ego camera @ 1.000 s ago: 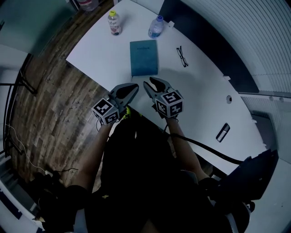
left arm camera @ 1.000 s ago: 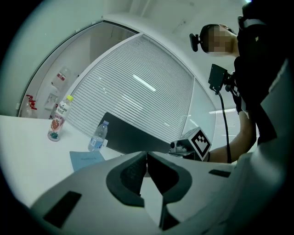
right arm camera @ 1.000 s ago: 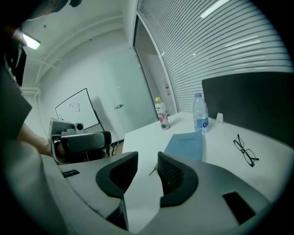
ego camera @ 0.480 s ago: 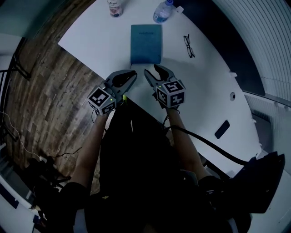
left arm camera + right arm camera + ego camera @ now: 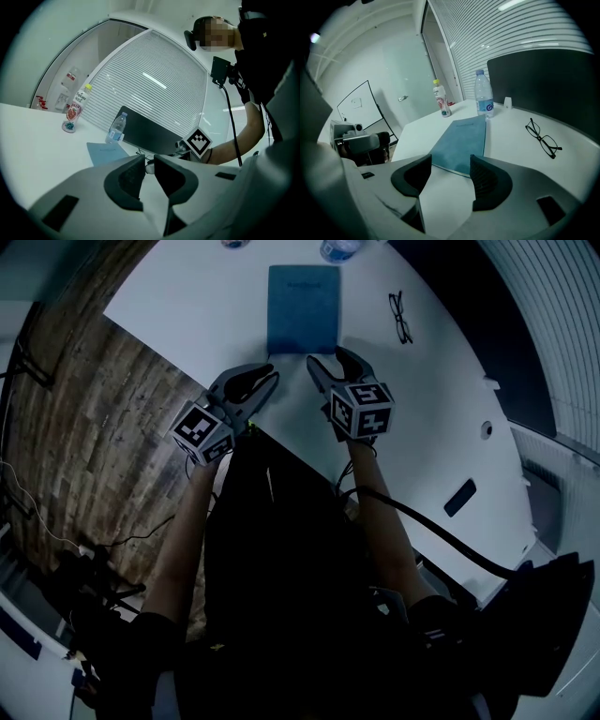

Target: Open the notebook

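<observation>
L gripper (image 5: 270,381), just short of the closed notebook (image 5: 304,307) on the table (image 5: 187,306), is barely apart & empty, R gripper (image 5: 328,360) alongside has just been opening, nothing between, so a jaw may shove it, not lift the cover.

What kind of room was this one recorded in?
Probably an office or meeting room: a long white table with a notebook and glasses, slatted window blinds, and a whiteboard.

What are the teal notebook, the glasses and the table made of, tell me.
Flat teal notebook: matte cover, probably card or faux leather; no glare.
Thin black-framed glasses: slim dark frame, metal or plastic, unclear.
White table: smooth, faintly sheened top, likely laminate.
</observation>
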Motion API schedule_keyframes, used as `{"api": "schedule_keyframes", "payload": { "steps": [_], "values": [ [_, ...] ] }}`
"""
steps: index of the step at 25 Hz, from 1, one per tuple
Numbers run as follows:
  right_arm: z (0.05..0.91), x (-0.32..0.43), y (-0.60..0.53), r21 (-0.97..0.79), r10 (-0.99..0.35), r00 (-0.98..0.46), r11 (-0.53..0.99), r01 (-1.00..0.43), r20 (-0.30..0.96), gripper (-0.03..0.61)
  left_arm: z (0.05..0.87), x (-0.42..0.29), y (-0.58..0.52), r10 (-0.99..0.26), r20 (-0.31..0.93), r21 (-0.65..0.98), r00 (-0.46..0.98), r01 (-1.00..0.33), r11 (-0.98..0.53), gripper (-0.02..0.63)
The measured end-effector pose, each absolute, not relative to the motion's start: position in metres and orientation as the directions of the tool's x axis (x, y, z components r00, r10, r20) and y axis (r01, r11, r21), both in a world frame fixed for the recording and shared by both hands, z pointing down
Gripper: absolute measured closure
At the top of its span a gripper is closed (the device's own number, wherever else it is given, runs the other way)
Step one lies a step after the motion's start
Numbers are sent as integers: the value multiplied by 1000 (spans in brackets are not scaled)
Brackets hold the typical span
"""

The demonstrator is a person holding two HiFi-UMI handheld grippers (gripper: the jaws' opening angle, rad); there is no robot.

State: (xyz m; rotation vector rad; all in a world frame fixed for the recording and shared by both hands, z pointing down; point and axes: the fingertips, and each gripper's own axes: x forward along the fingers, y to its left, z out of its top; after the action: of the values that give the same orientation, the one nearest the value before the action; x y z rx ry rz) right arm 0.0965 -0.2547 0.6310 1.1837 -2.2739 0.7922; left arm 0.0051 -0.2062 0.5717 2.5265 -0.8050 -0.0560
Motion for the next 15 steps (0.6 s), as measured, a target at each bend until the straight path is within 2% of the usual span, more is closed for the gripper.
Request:
{"api": "schedule_keyframes", "payload": {
  "steps": [4,15],
  "values": [
    [648,102,-258,-279,-562,-502,438,-855,658,328,575,3,-207,-560,115,474,820,-541,-695,549],
    [673,108,-269,-301,-516,-479,393,-869,710,328,584,-6,-212,-588,112,499,801,-557,-664,543]
  ]
}}
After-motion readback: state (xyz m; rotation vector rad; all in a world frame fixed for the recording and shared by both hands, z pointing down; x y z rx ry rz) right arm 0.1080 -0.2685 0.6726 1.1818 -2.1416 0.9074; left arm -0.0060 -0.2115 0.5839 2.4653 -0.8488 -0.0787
